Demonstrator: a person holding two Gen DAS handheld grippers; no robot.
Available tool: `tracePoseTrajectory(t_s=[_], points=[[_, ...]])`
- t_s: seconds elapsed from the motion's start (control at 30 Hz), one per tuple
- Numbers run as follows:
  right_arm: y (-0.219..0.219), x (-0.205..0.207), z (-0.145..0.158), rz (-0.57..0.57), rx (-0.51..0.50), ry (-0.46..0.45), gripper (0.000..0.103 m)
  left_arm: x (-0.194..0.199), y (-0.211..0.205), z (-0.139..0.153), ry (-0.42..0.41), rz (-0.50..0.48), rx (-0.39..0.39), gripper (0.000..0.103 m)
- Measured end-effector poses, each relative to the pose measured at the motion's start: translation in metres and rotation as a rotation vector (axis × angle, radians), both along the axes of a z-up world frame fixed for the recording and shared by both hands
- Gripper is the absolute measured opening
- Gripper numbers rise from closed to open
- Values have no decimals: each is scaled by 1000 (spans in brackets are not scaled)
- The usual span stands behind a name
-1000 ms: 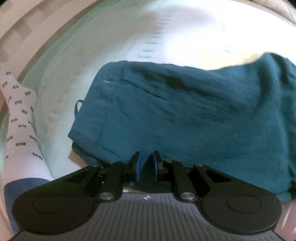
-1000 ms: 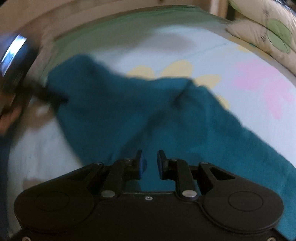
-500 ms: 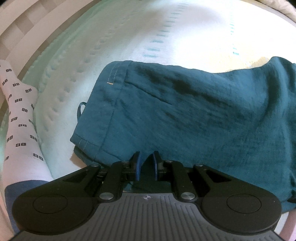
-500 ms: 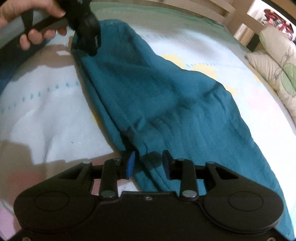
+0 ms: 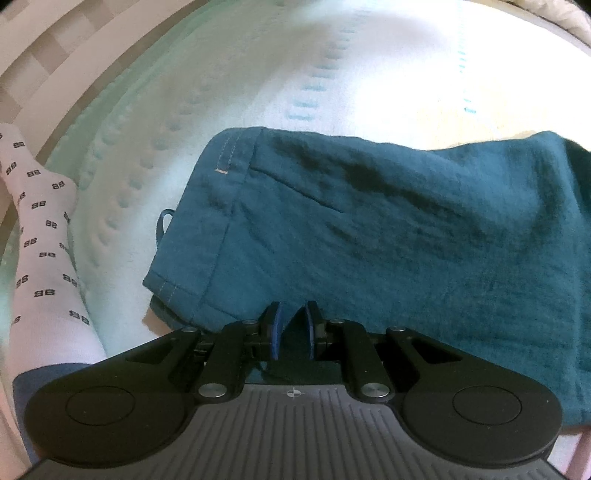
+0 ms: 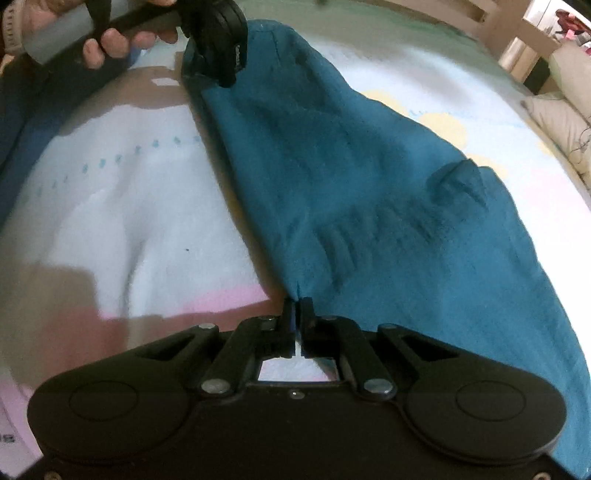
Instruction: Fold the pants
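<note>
Teal pants (image 5: 388,236) lie spread on a pale quilted bed (image 5: 258,74). My left gripper (image 5: 291,325) is shut on the near edge of the pants beside the stitched waistband, with cloth between its blue pads. In the right wrist view the pants (image 6: 369,184) stretch from that left gripper (image 6: 221,48), held by a hand at the top, down to my right gripper (image 6: 298,306). The right jaws are closing, and the cloth's left edge puckers where it is pinched between their tips.
A leg in a white patterned sock (image 5: 40,258) stands at the left of the bed. A person's hand (image 6: 110,44) grips the left tool's handle. A pillow (image 6: 561,118) and a wooden bed frame (image 6: 517,33) are at the far right.
The right gripper came down to the pants' near edge; its jaws stood wide around the edge half a second ago and have closed onto it. The left gripper kept its hold and place.
</note>
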State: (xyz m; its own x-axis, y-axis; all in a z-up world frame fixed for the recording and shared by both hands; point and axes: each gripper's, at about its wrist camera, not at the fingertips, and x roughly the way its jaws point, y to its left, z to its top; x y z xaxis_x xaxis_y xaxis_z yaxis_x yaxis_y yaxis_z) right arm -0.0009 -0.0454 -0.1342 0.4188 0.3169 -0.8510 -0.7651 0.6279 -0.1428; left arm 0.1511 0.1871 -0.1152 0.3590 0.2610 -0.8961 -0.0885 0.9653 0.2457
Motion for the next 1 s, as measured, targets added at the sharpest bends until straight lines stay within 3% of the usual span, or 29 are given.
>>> tracePoseTrajectory(t_s=[0.07,0.13,0.23,0.33,0.43,0.57,0.77,1.0], points=[[-7,3,12,-50,67,11,25,-5,-1,7,-16,16,-2,14],[-19,6,25,-104,126,22,38,-13,-9,18,-53,11,12,15],[-47,16,40,-237,215,66,38,-25,-33,35,-111,-31,21,15],[-86,28,51,-426,286,122,38,-31,-64,44,-138,-90,-36,15],[-131,34,63,-599,357,145,39,-32,-99,43,-134,-160,-91,15],[-204,40,80,-839,422,164,39,-35,-147,32,-105,-259,-104,15],[-302,36,95,-1125,367,121,39,-44,-197,19,-68,-378,-126,15],[-398,20,82,-1355,355,200,39,-52,-220,-9,4,-431,-106,15]])
